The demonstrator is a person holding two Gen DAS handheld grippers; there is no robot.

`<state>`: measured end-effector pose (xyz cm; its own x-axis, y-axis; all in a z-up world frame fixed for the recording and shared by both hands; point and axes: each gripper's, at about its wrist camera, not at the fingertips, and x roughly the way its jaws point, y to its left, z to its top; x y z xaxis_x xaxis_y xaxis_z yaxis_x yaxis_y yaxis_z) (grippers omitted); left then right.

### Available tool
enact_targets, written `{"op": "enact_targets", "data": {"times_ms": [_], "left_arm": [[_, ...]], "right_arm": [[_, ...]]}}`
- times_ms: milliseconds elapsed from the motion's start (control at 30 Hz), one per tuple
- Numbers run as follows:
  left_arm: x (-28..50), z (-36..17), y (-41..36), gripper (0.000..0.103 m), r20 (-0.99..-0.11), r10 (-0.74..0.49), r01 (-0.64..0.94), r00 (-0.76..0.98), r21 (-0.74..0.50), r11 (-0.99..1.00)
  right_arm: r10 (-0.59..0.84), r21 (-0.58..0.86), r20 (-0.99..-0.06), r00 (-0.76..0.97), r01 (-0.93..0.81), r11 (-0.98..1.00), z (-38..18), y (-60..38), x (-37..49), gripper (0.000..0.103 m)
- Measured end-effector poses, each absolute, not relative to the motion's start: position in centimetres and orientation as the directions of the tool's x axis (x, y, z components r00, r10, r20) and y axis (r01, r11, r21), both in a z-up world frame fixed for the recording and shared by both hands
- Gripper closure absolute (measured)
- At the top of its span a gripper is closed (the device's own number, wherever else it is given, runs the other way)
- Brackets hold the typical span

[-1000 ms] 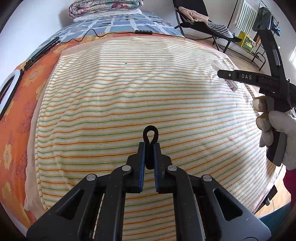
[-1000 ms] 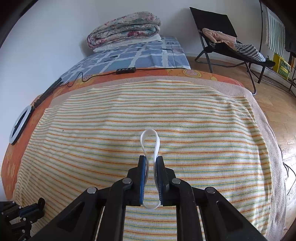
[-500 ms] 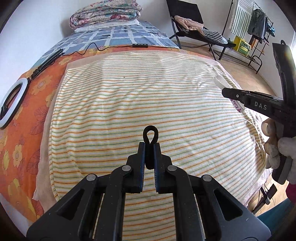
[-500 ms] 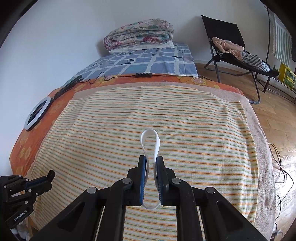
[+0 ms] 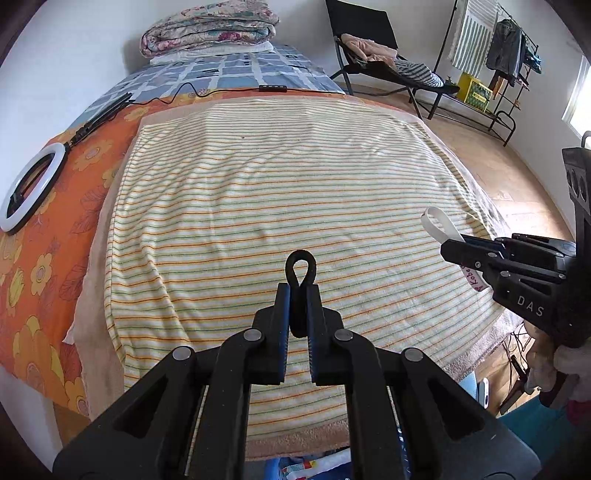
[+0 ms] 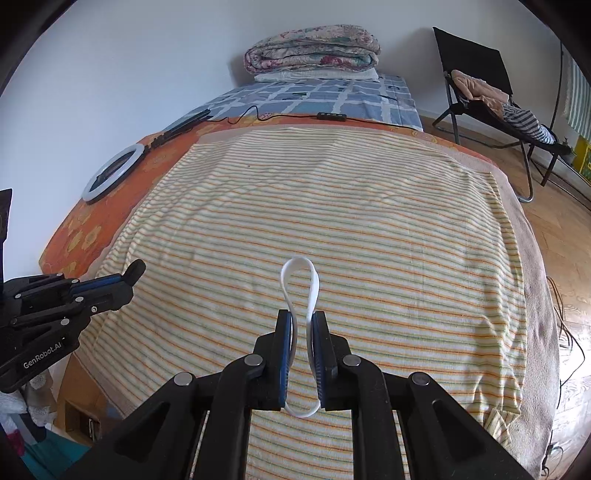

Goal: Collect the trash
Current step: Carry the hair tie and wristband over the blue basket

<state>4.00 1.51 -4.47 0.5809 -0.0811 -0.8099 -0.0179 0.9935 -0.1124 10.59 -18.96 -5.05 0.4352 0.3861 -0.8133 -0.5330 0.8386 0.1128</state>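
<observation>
In the left wrist view, the left hand-held gripper was clenched on a small black loop. The round end of the loop stuck out past the tips. It hung in the air above the striped towel that covered the near part of the bed. At the right side, the right hand-held gripper came in from the edge. It was clenched on a white band, which had some pink writing on the part hanging below it. A gloved hand held that tool from below. A white ring light lay on the orange sheet at the far left. A folded quilt sat at the far end of the bed. A black chair with clothes on it stood on the floor to the right.

In the right wrist view, the right hand-held gripper squeezed the white band between its blue pads. The band bent into a loop past the tips, and a small curve of it hung out behind the pads. It was up in the air over the near middle of the striped towel. The left hand-held gripper showed at the left edge, shut, with the tip of the black loop poking out. The ring light lay far left on the orange sheet. The quilt sat at the far end.
</observation>
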Motion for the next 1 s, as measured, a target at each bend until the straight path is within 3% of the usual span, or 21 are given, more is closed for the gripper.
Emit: {"op": "enact_targets", "data": {"times_ms": [533,1000], "left_arm": [[-3.4,-2.7,-0.7,0.097,-0.793,-0.103,-0.012,0.600,-0.138,0.990],[-9.9,-4.6,-2.7,0.097,-0.805,-0.140,0.001,0.576,-0.170,0.985]], "right_arm": [[0.465,0.177,-0.782,0.414,-0.569,0.803,-3.0,-21.7,1.7,0.093],[0.501,0.198,-0.782,0.371,-0.614,0.764,-3.1,-23.4,-5.8,0.093]]}}
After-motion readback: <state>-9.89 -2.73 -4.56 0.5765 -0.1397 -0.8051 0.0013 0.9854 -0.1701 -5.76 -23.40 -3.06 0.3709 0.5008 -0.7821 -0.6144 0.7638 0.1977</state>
